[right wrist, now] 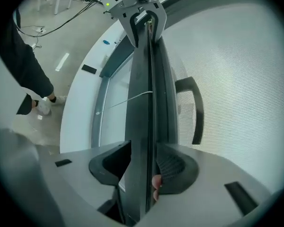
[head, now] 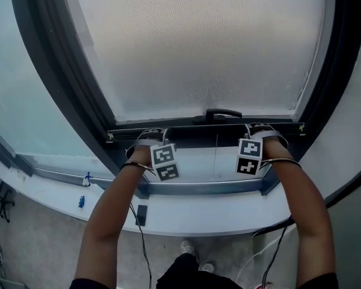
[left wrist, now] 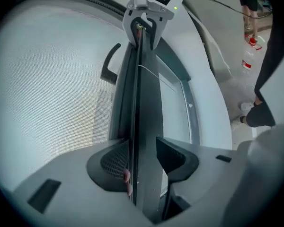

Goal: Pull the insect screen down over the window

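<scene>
Insect screen (head: 204,47): pale mesh panel, stretched over most of the window opening. Its dark bottom bar (head: 207,127) lies across the lower part, with a strip of uncovered window showing between it and the lower rail (head: 204,188).

Handle (head: 224,113): dark loop at the middle of the bar, on the mesh side, untouched by either gripper.

Pull cord (head: 216,155): thin line hanging from the bar's middle toward the rail.

Left gripper (head: 151,136): clamped on the bar to the left of the handle. The left gripper view shows the bar's edge filling the space between the two half-open jaws, pads pressing both faces.

Right gripper (head: 262,130): clamped likewise near the bar's right end, jaws partway apart with the bar wedged between them. Each gripper can be seen from the other's view at the far end of the bar.

Sill (head: 216,215): white ledge below the rail.

Handling note, as a judgement: the screen looks nearly down and the last stretch remains. Draw both ends down together and level, so the bar does not skew in the side frame (head: 66,71). Pull straight along the frame, not toward the body. Grip firmly enough that the pads do not slide off the narrow edge. Release only once the bar seats on the rail.
</scene>
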`<state>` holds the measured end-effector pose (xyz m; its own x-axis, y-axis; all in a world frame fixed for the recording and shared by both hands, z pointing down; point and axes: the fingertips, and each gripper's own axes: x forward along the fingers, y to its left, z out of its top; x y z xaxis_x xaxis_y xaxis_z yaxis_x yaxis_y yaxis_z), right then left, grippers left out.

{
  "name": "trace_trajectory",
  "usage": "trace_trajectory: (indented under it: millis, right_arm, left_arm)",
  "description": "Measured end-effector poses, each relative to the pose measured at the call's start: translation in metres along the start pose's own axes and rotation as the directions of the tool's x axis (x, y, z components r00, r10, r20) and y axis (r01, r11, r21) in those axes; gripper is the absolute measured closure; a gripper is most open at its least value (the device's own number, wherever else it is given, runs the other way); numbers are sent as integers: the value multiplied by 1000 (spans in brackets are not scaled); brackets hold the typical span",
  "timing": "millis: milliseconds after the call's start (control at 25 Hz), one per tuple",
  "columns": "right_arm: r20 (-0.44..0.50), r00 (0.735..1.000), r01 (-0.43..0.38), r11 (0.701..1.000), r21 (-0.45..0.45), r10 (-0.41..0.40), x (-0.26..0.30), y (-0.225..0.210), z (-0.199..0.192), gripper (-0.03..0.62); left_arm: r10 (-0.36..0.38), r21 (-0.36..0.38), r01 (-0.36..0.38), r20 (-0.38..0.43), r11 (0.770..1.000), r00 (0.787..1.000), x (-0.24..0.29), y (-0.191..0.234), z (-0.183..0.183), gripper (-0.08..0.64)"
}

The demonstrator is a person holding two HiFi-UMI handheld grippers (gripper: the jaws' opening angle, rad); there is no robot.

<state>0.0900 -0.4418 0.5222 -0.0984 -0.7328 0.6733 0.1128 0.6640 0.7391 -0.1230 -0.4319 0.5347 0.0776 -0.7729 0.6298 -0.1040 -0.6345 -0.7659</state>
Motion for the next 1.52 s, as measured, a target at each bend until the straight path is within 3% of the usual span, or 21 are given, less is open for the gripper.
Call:
trace_trajectory:
  millis: [120, 240, 320, 400, 520, 680, 840, 880, 960, 1120, 1360, 1520]
  right_arm:
    - [58, 992, 109, 991, 80, -114, -19, -12, 2, 420]
    - [140, 967, 176, 956, 233, -212, -52, -25, 7, 420]
    - [202, 936, 203, 912, 356, -287, -81, -29, 12, 422]
    - [254, 893, 215, 849, 483, -371, -111, -29, 17, 445]
    - [304, 829, 191, 750, 634, -469, -151, -21, 25, 471]
    - [347, 770, 109, 646, 755, -535, -190, 3, 40, 495]
    - [335, 731, 22, 511, 859, -594, -221, 28, 50, 537]
    - [328, 725, -2, 475, 880, -605, -227, 33, 53, 545]
    - [312, 717, -43, 408, 912, -623, -238, 44, 59, 579]
    - [266, 722, -62, 323, 944, -639, -252, 65, 69, 586]
    - [220, 733, -56, 266, 963, -644, -266, 90, 89, 588]
    - [206, 747, -41, 265, 963, -632, -267, 115, 101, 588]
  left_arm:
    - [16, -136, -2, 97, 991, 995, -13, -1, 14, 379]
    - [65, -334, 21, 243, 942, 968, -42, 8, 37, 379]
    - [135, -479, 48, 339, 877, 931, -69, 18, 50, 379]
    - [221, -608, 93, 421, 789, 880, -102, 26, 63, 379]
    - [349, -718, 109, 458, 687, 818, -151, 25, 71, 379]
    - [438, -796, 142, 462, 589, 771, -192, 4, 73, 379]
    - [520, -880, 208, 427, 427, 740, -221, -16, 60, 379]
    - [533, -891, 215, 417, 401, 736, -226, -20, 56, 379]
    - [539, -897, 210, 407, 389, 737, -234, -32, 53, 387]
    - [520, -886, 184, 406, 425, 752, -245, -58, 52, 453]
    - [529, -892, 198, 406, 406, 745, -267, -88, 39, 557]
    - [513, -894, 216, 407, 392, 756, -278, -108, 31, 557]
